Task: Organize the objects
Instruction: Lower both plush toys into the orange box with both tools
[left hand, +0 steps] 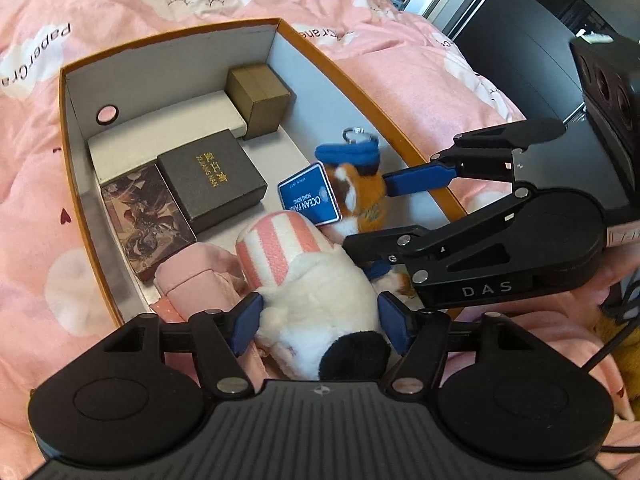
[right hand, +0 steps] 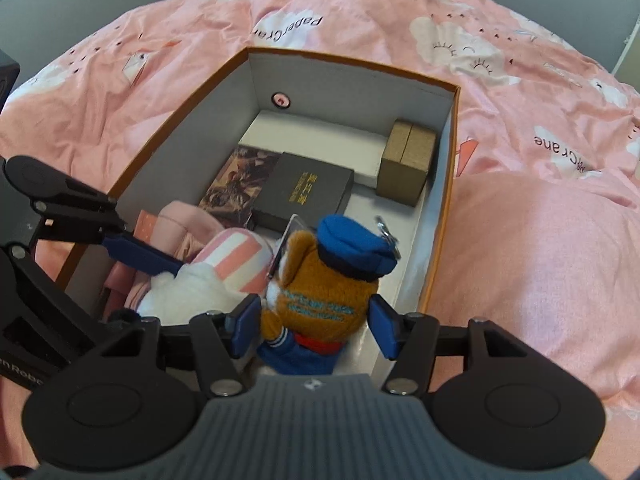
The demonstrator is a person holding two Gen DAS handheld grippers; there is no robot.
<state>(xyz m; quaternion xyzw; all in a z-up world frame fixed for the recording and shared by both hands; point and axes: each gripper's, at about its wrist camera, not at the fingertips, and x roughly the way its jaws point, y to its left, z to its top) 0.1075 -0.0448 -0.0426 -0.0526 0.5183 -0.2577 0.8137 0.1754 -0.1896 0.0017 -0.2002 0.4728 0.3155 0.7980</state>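
An open orange-rimmed box [left hand: 64, 128] lies on a pink bed; it also shows in the right wrist view [right hand: 444, 216]. My left gripper [left hand: 320, 324] has its blue pads against both sides of a white plush with a pink-striped hat [left hand: 312, 292], inside the box's near end. My right gripper [right hand: 312, 326] straddles a brown bear plush in a blue cap [right hand: 324, 284]; its left pad touches the bear, its right pad stands slightly off. The bear carries a blue Ocean Park tag [left hand: 310, 196]. The right gripper [left hand: 394, 216] also shows in the left wrist view.
Inside the box are a black gift box [left hand: 212, 180], a picture-printed box [left hand: 146, 220], a flat white box [left hand: 168, 128], a tan cardboard box [left hand: 262, 98] and a pink pouch [left hand: 192, 280]. Pink bedding [right hand: 520, 260] surrounds the box. Dark furniture [left hand: 560, 40] stands beyond the bed.
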